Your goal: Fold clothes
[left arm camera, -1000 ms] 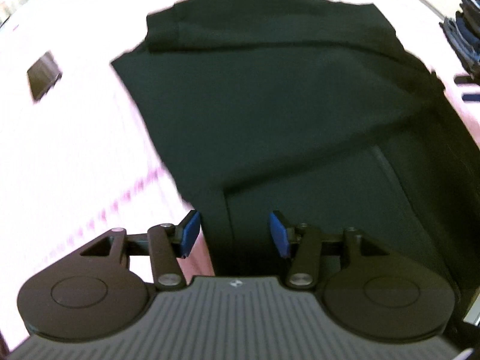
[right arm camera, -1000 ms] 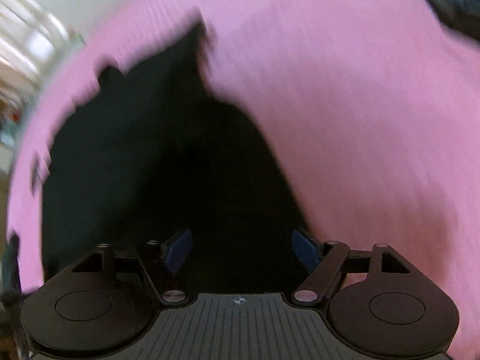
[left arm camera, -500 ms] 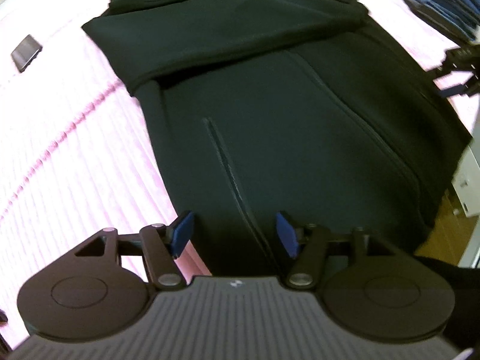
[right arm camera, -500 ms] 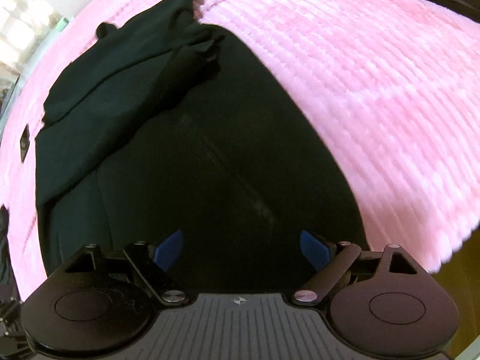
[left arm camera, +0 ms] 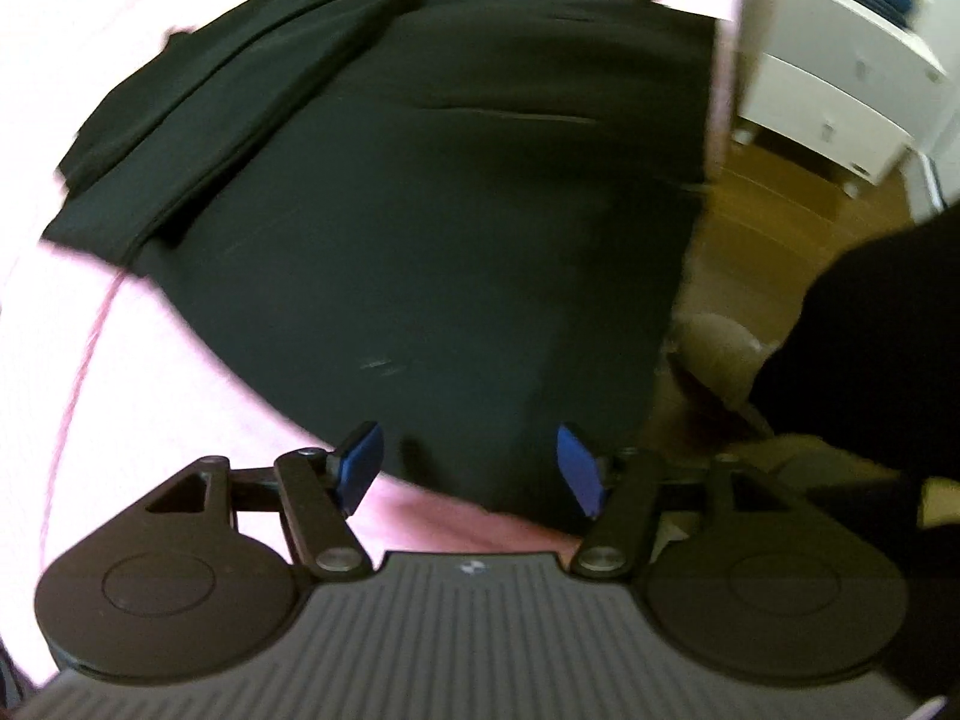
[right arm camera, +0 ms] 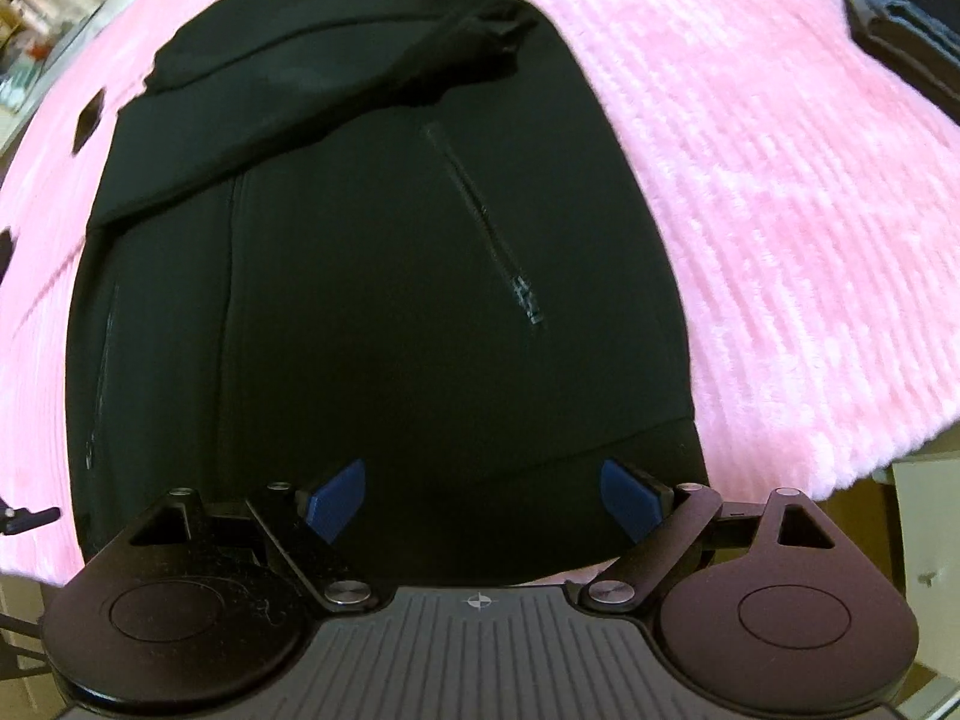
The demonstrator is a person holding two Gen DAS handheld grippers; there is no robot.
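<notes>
A black zip jacket (right arm camera: 372, 312) lies flat on the pink blanket (right arm camera: 780, 210), its sleeves folded across the top part (right arm camera: 336, 54). A zipped pocket (right arm camera: 498, 246) shows on its front. My right gripper (right arm camera: 483, 501) hangs open above the jacket's bottom hem, near its right corner, with nothing pinched. In the left wrist view the same jacket (left arm camera: 420, 210) reaches to the bed's edge. My left gripper (left arm camera: 469, 471) hovers over the jacket's near edge, jaws opening, with cloth below the blue pads (left arm camera: 360, 468) but not pressed by them.
A white drawer unit (left arm camera: 840, 102) stands on the wooden floor (left arm camera: 750, 228) beside the bed. A person's dark clothing (left arm camera: 870, 330) fills the right of the left wrist view. A stack of dark clothes (right arm camera: 900, 12) and a small black object (right arm camera: 90, 117) lie on the blanket.
The left gripper has swept along the jacket toward the bed's edge and rolled, its jaws spreading wider. The right gripper has drawn back to the hem, opening a little more.
</notes>
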